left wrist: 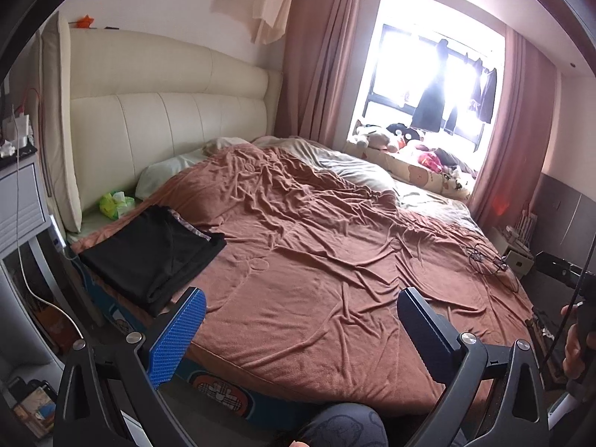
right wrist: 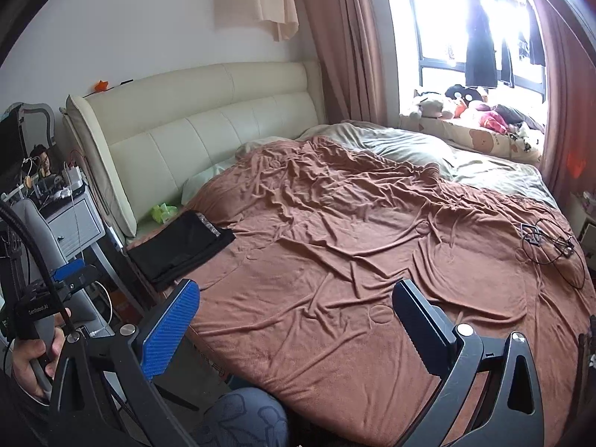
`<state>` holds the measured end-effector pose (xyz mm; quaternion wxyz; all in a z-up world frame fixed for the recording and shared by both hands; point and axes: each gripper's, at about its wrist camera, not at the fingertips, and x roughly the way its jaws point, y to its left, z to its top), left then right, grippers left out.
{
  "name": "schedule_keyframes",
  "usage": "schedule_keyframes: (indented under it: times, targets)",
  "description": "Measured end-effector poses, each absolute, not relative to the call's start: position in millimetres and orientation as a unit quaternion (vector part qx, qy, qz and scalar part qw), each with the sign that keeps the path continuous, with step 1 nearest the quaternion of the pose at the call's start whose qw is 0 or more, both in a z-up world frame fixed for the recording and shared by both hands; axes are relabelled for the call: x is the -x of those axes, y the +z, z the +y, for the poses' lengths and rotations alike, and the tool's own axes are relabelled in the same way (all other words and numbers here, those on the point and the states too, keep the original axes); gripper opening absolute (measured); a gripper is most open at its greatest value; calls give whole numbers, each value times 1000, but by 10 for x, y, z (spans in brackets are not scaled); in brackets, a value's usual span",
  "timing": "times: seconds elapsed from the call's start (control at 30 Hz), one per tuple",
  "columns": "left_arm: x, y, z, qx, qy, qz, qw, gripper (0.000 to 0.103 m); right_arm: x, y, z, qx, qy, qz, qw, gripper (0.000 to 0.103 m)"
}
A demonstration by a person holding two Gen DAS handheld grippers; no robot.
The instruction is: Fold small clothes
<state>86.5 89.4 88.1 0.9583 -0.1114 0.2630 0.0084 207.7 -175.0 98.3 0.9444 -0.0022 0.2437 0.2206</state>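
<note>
One folded black cloth [left wrist: 152, 251] lies on the bed [left wrist: 316, 260] near the headboard [left wrist: 167, 119]. Two grippers, left gripper [left wrist: 301, 316] and right gripper [right wrist: 296, 309], hang wide open, holding nothing.

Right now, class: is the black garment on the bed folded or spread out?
Folded: the black garment lies as a compact layered rectangle with stacked edges.

window [left wrist: 428, 74] view blown out, hanging clothes [left wrist: 432, 100] mere silhouettes, bedside clutter [right wrist: 48, 182] indistinct
</note>
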Motion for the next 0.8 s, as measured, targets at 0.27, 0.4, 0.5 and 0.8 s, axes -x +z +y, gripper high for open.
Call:
schedule_keyframes:
  times: [0.27, 0.4, 0.5, 0.8]
  targets:
    - [-587, 794, 771, 99, 7, 255, 962, 103, -1816, 813, -1932, -2, 217, 238, 947, 103]
    - [-478, 689, 727, 86, 19, 254, 963, 103, -1681, 740, -1972, 3, 224, 222, 949, 103]
    - [-418, 624, 708, 83, 26, 252, 964, 103, -1605, 663, -2015, 1, 222, 221, 950, 103]
    - [-251, 499, 540, 63, 34, 246, 967, 103, -1462, 437, -2079, -1, 214, 222, 951, 103]
